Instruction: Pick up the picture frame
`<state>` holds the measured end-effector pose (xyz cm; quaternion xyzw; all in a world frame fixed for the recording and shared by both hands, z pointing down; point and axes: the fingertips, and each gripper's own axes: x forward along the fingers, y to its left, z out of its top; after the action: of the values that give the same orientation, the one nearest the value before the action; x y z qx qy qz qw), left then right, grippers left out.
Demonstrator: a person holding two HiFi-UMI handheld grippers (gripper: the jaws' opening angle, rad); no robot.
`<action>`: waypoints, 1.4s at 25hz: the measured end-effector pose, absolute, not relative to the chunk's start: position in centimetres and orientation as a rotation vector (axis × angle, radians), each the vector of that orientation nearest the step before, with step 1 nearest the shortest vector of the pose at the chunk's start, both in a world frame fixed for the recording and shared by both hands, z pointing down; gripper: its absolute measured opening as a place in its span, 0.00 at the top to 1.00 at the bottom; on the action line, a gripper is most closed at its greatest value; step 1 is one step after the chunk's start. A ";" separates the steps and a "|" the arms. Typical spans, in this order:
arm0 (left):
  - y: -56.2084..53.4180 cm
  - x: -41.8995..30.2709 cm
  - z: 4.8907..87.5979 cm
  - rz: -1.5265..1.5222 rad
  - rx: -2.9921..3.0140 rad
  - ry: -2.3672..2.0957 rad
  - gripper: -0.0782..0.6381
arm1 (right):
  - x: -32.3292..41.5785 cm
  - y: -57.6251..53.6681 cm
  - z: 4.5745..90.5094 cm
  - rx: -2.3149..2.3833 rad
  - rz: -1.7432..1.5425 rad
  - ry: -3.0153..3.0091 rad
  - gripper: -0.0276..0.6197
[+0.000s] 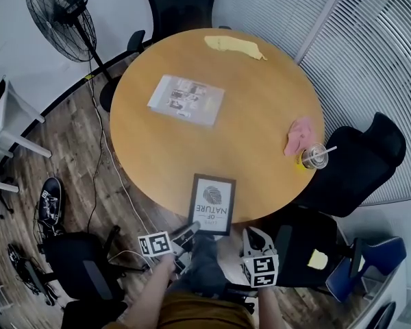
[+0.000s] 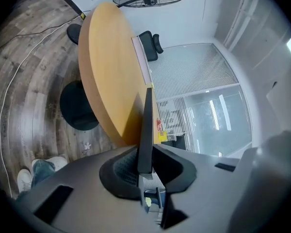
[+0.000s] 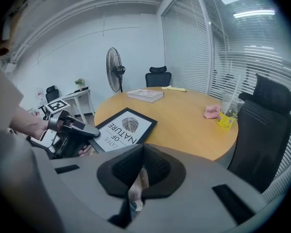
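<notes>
The black picture frame (image 1: pixel 212 201), with a leaf print and lettering, lies at the near edge of the round wooden table (image 1: pixel 260 101), its near end overhanging. My left gripper (image 1: pixel 190 230) is at the frame's near left corner. In the left gripper view the frame (image 2: pixel 145 130) stands edge-on between the two pads, which are closed against it. The right gripper view shows the frame (image 3: pixel 123 126) flat on the table with the left gripper (image 3: pixel 80 130) on its corner. My right gripper (image 1: pixel 255 237) hangs just off the table's near edge, right of the frame, shut and holding nothing.
A wrapped book (image 1: pixel 186 99) lies mid-table and a yellow cloth (image 1: pixel 233 46) at the far edge. On the right edge are a pink cloth (image 1: pixel 299 134) and a plastic cup (image 1: pixel 315 156) with a straw. Black chairs (image 1: pixel 359 163) ring the table; a fan (image 1: pixel 61 9) stands far left.
</notes>
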<state>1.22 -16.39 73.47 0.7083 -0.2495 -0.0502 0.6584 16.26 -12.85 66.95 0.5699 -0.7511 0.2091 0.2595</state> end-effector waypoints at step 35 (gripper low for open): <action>-16.4 2.5 65.3 -0.150 1.841 -0.548 0.79 | 16.1 -10.2 59.5 1.785 0.523 -2.119 0.94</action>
<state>2.45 -16.43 65.34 0.7846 -0.2333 -0.0641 0.5708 16.14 -10.22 59.48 0.6250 -0.7417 0.1830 0.1604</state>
